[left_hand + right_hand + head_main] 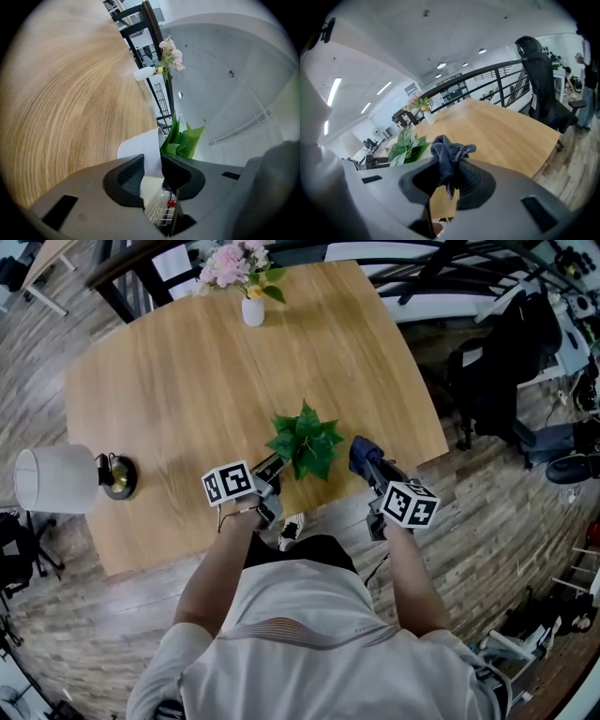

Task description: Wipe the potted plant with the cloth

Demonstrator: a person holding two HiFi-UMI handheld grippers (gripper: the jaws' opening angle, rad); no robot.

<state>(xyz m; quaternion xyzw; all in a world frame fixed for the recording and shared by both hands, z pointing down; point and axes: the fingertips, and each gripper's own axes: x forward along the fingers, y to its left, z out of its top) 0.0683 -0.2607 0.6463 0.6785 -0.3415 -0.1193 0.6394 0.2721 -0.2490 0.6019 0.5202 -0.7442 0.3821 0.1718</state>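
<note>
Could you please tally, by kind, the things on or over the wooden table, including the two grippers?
grippers: 2 (left gripper, right gripper)
potted plant: 1
cloth: 1
vase of flowers: 1
lamp: 1
Total: 6

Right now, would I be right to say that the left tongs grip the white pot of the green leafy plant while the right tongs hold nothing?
Not quite: the right tongs are shut on a dark blue-grey crumpled cloth, as the right gripper view shows. The left tongs do grip the white pot of the green leafy plant.
</note>
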